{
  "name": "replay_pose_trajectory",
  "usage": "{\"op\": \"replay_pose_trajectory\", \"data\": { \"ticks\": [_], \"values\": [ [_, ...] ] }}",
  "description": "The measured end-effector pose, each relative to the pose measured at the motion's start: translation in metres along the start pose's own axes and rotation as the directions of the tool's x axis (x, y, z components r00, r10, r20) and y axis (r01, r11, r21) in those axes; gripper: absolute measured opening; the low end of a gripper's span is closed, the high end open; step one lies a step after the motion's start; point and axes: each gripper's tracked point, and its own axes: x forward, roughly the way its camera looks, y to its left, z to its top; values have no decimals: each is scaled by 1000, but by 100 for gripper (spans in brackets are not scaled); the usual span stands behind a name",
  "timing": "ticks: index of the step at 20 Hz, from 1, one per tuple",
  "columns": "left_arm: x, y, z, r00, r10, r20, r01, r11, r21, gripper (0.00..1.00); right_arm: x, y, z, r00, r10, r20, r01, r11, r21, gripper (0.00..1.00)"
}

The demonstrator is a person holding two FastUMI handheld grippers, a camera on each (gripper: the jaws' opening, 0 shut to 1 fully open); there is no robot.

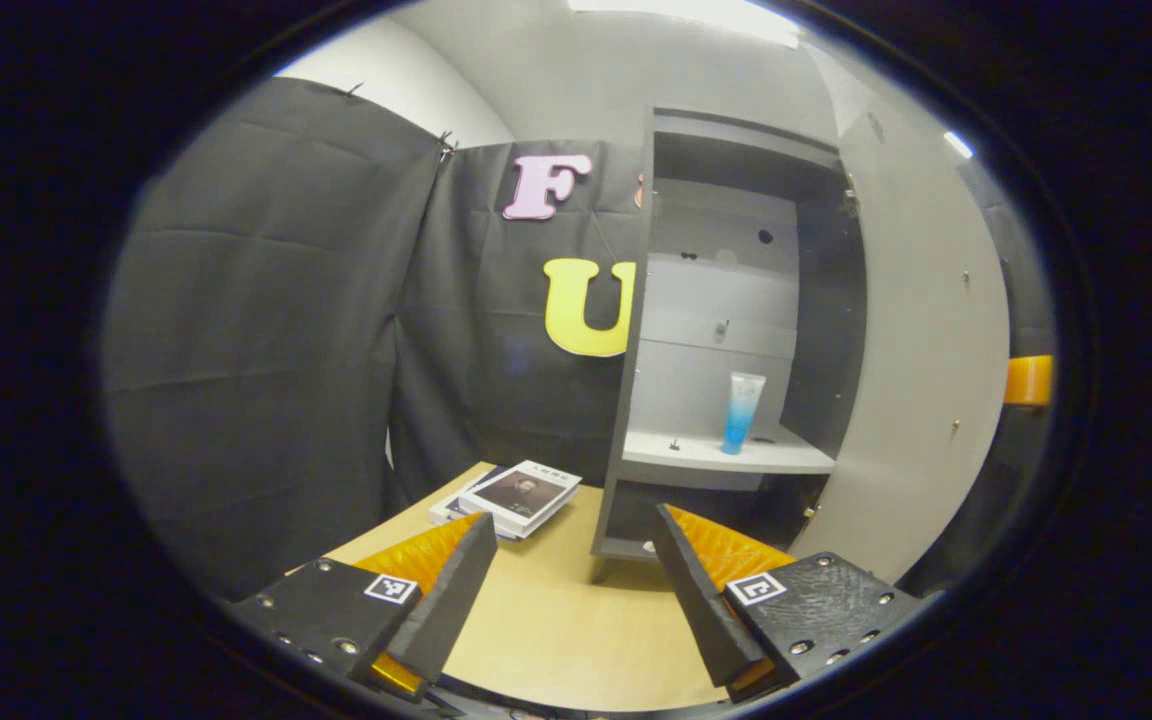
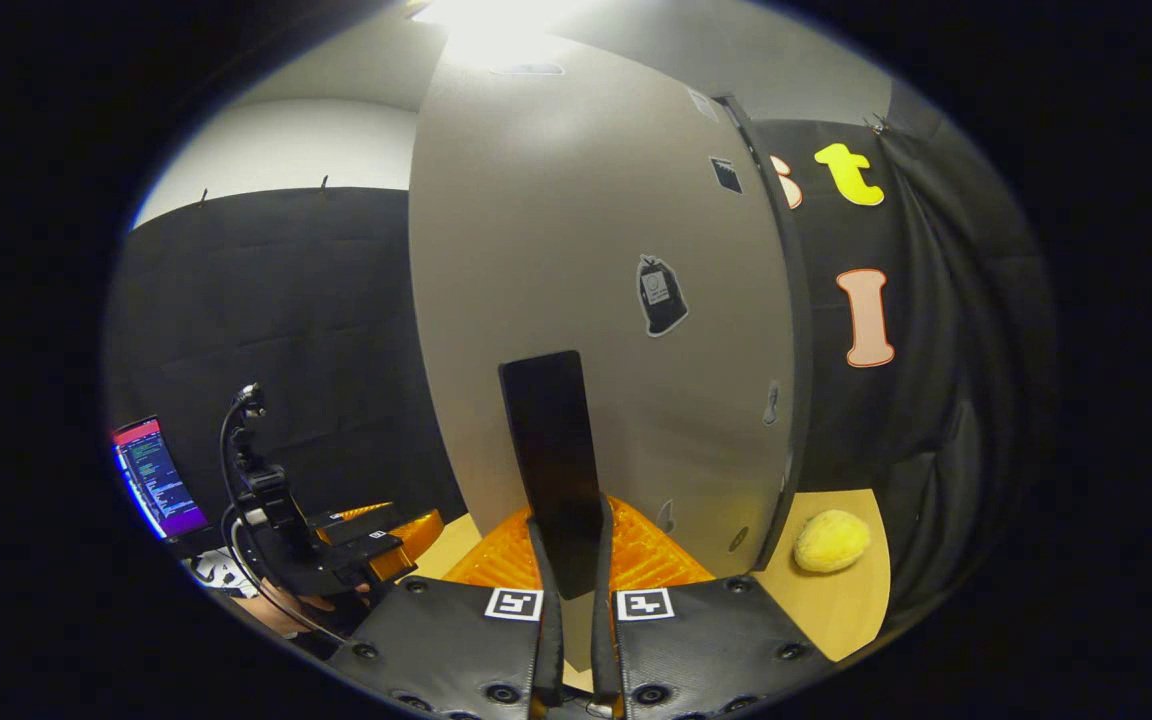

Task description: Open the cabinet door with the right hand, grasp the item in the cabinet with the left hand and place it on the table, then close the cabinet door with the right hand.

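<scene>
The grey cabinet stands with its door swung wide to the right. A blue and clear tube stands upright on the pale shelf inside. My left gripper hovers open over the wooden table, short of the cabinet and below shelf height, with nothing between its fingers. In the right gripper view my right gripper is shut on the flat black door handle of the door. A hand holds the left gripper at the lower left.
A small stack of books lies on the table left of the cabinet. A fuzzy yellow ball rests on the table beyond the door's edge. A lit screen stands at far left.
</scene>
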Motion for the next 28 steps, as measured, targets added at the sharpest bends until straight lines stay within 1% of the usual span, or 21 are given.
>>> {"op": "replay_pose_trajectory", "data": {
  "ticks": [1,3,7,8,9,10,12,13,14,16,17,18,19,20,21,23,24,25,26,27,28],
  "values": [
    [-5,-12,-6,1000,-6,-8,6,1000,-4,96,-6,-8,0,1000,-1,4,1,1000,5,13],
    [-8,-34,-14,1000,-23,-15,23,1000,-4,94,-18,-23,0,1000,-19,16,19,1000,15,13],
    [-9,-72,-22,998,-62,-16,63,998,29,96,-44,-50,1,996,-76,44,75,997,29,12],
    [-8,-79,-24,997,-74,-17,74,997,37,94,-49,-56,0,994,-98,50,97,995,33,12],
    [-6,-86,-26,996,-83,-20,84,996,44,94,-52,-61,2,991,-126,53,125,992,37,9],
    [-4,-93,-28,995,-95,-24,96,994,52,94,-56,-67,4,986,-157,59,154,987,42,12],
    [-1,-109,-28,992,-120,-26,122,990,66,94,-66,-82,8,977,-203,62,199,978,68,12],
    [2,-116,-28,991,-131,-27,133,989,69,94,-67,-80,7,981,-184,56,178,979,100,14],
    [4,-122,-29,989,-144,-31,146,987,69,94,-67,-73,6,985,-166,54,157,978,134,12],
    [10,-131,-30,985,-166,-39,169,983,67,96,-70,-66,7,984,-165,63,156,980,124,12],
    [12,-133,-27,984,-175,-39,177,982,68,94,-73,-65,6,981,-181,62,175,980,94,12],
    [14,-134,-25,982,-184,-37,186,980,68,96,-76,-69,3,977,-204,62,200,978,65,12],
    [18,-134,-23,980,-196,-36,198,978,66,94,-80,-72,1,972,-225,62,221,974,56,12],
    [21,-133,-22,977,-209,-37,211,975,65,94,-82,-72,-4,969,-239,57,235,970,67,12],
    [26,-131,-23,974,-224,-43,226,972,65,94,-85,-71,-7,968,-246,46,242,967,77,9],
    [37,-123,-25,965,-255,-62,259,964,65,94,-95,-66,-13,963,-267,31,263,961,86,12],
    [44,-121,-26,958,-275,-77,280,958,61,94,-108,-67,-13,958,-286,28,282,954,99,12],
    [52,-117,-26,950,-300,-87,305,951,53,94,-122,-65,-14,952,-304,27,299,947,115,11],
    [61,-114,-23,941,-325,-90,330,943,46,94,-135,-59,-16,947,-320,33,313,940,133,6],
    [65,-111,-20,933,-345,-98,351,935,44,94,-148,-53,-15,939,-342,44,332,931,153,9],
    [74,-103,-20,925,-364,-108,371,928,47,96,-158,-51,-14,924,-379,52,366,915,171,8]
  ]
}}
